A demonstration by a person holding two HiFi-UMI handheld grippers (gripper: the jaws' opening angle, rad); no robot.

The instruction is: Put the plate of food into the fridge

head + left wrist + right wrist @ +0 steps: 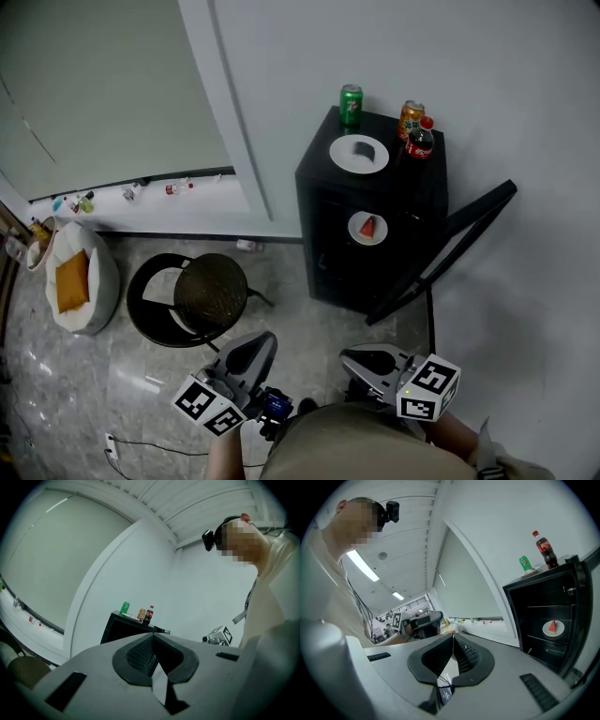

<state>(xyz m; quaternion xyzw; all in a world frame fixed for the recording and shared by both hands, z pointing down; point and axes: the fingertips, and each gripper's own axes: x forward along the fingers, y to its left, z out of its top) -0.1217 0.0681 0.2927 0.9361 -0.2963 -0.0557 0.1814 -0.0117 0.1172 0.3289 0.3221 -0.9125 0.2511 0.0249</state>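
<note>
A black mini fridge [328, 202] stands against the white wall with its door [450, 246] swung open to the right. On a shelf inside lies a white plate with a red wedge of food [367, 228], also in the right gripper view [553, 628]. A second white plate [359, 153] with something dark on it rests on the fridge top. My left gripper [251, 354] and right gripper [370, 361] are held low near the person's body, well short of the fridge. Both are shut with nothing between the jaws, as the left gripper view [152, 637] and right gripper view [453, 637] show.
On the fridge top stand a green can [351, 105], an orange can [411, 118] and a cola bottle [420, 139]. A round dark stool [211, 292] sits left of the fridge. Further left is a white bag [80, 277] with something orange inside. Small items line the window ledge [131, 192].
</note>
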